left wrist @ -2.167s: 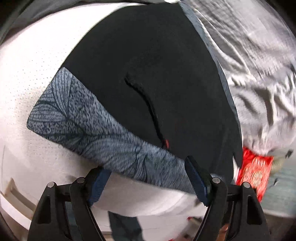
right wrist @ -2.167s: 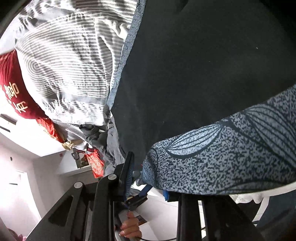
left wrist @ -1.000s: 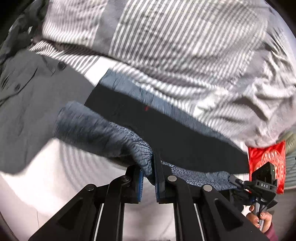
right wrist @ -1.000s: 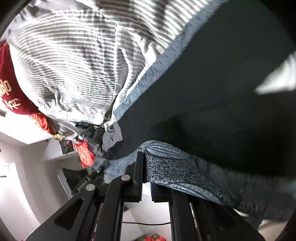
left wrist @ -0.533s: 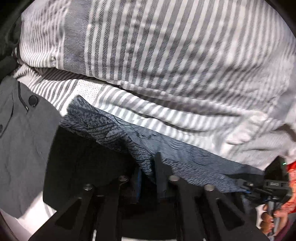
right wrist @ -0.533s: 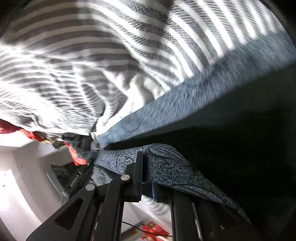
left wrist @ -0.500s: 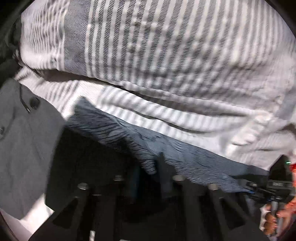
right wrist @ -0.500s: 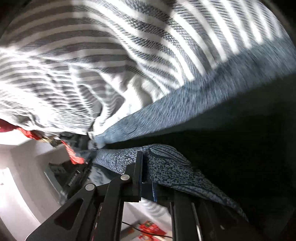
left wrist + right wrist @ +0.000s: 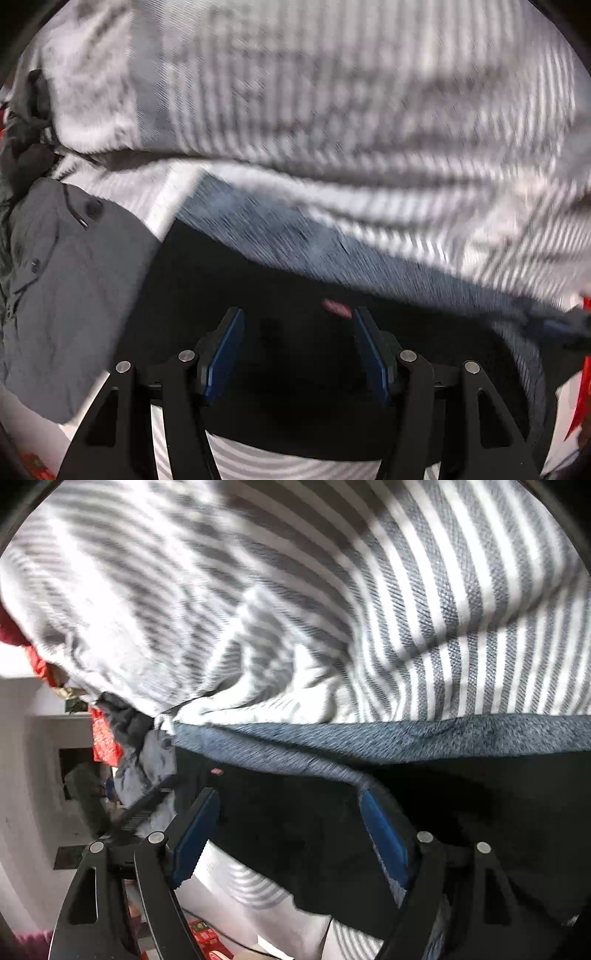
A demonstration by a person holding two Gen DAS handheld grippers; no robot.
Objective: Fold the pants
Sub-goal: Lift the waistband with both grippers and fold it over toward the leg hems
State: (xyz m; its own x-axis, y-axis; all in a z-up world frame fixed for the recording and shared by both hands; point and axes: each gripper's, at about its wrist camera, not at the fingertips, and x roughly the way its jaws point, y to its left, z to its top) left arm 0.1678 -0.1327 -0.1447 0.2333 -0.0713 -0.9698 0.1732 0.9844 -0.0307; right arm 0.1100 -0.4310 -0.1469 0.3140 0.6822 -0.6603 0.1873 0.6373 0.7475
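The black pants [image 9: 280,369] lie folded over on the bed, directly beneath both grippers, with their blue-grey patterned band [image 9: 295,240] running as a long strip along the far edge of the fold, right up against the grey-and-white striped duvet [image 9: 332,110]. That strip sets the long axis: it stretches crosswise in front of the left gripper [image 9: 298,354] and, in the right wrist view, the same band [image 9: 406,738] runs sideways just beyond the right gripper [image 9: 288,834]. Both sets of jaws have just been opening and now stand apart with nothing clamped; black cloth shows in the gap below each, but the blue pads press on none of it, though the right gripper's right-hand pad [image 9: 384,838] sits against a raised lip of the band. The left gripper points steeply down at the middle of the fold, near a small red tag [image 9: 336,307]; the right one is more slanted and nearer one end. A next fold would likely be taken across the long axis, so either hand must first travel to an end. To the left lies a grey buttoned garment [image 9: 74,295], partly under the pants' edge, which could be caught up. The duvet bulges close behind the band and crowds the far side. Red packaging [image 9: 105,738] sits beyond the bed's corner.
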